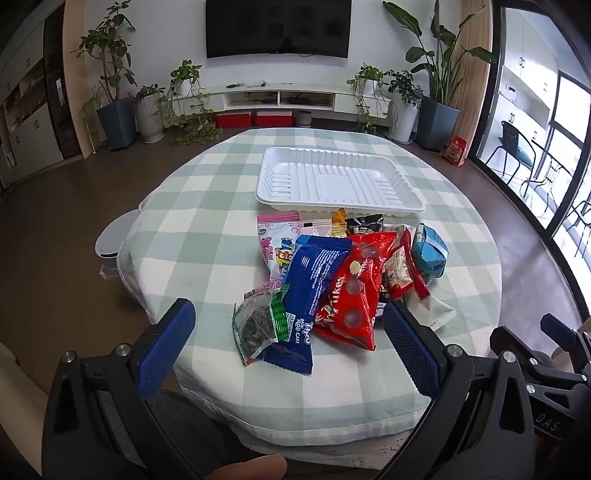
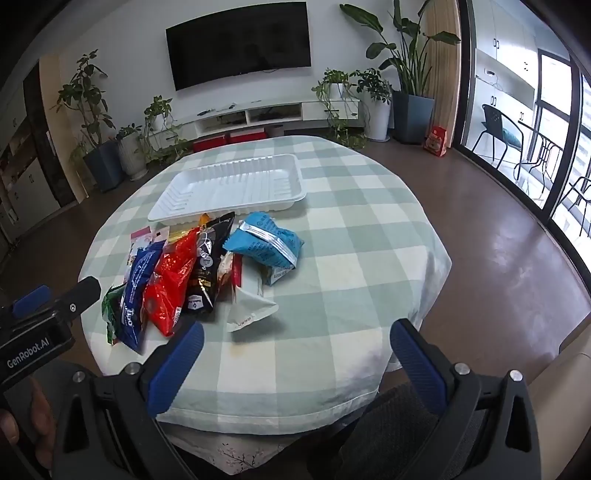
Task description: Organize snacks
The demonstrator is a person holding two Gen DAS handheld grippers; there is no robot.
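Observation:
A pile of snack packs lies on the checked tablecloth (image 1: 192, 236) in front of an empty white tray (image 1: 332, 181). It includes a red bag (image 1: 354, 291), a dark blue roll cake pack (image 1: 306, 295), a clear seed bag (image 1: 258, 325), a pink cartoon pack (image 1: 275, 243), a light blue pack (image 1: 430, 251) and a white pack (image 1: 432, 310). My left gripper (image 1: 288, 325) is open and empty, just in front of the pile. My right gripper (image 2: 295, 339) is open and empty over the table's near edge, right of the pile (image 2: 173, 280). The tray (image 2: 236, 188) and light blue pack (image 2: 266, 243) show there too.
The table is round, with brown floor around it. A silver stool (image 1: 110, 236) stands at its left. Potted plants (image 1: 114, 107), a TV cabinet (image 1: 277, 98) and a wall TV (image 1: 277, 26) stand behind. Glass doors and chairs (image 1: 517, 151) are at the right.

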